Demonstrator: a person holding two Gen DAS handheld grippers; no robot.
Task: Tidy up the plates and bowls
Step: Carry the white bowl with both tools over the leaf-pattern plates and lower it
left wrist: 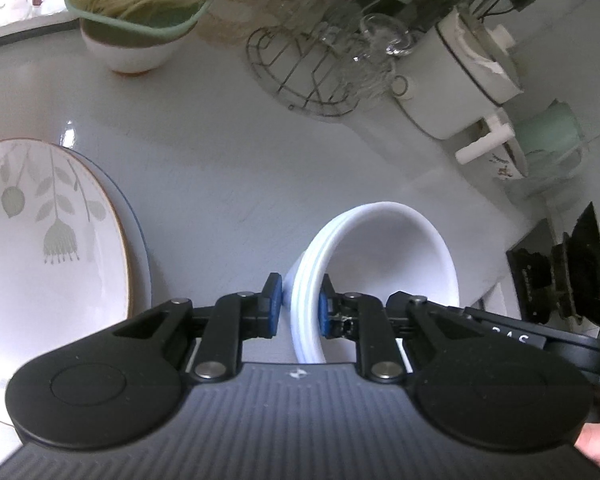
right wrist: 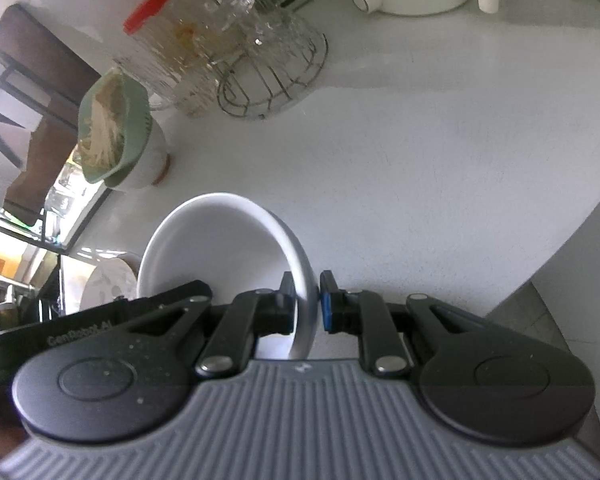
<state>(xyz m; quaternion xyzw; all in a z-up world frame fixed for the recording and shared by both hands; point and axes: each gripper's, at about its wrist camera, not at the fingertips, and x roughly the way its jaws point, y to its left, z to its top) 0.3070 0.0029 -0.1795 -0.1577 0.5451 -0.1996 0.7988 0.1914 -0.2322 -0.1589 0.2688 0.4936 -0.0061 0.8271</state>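
Note:
My left gripper (left wrist: 299, 303) is shut on the rim of a stack of white bowls (left wrist: 392, 252), held above the white counter. My right gripper (right wrist: 305, 303) is shut on the opposite rim of the same white bowls (right wrist: 216, 240); its body shows at the right edge of the left wrist view (left wrist: 560, 276). A floral plate with a gold rim (left wrist: 40, 240) lies on top of another plate at the left, beside the left gripper. It also shows small in the right wrist view (right wrist: 108, 284).
On the white counter (left wrist: 220, 152) stand a green-rimmed bowl of noodles (left wrist: 140, 20), a wire basket of glassware (left wrist: 320, 68), a white pot (left wrist: 460, 80) and a mint cup (left wrist: 548, 136). The counter edge (right wrist: 560, 240) curves at the right.

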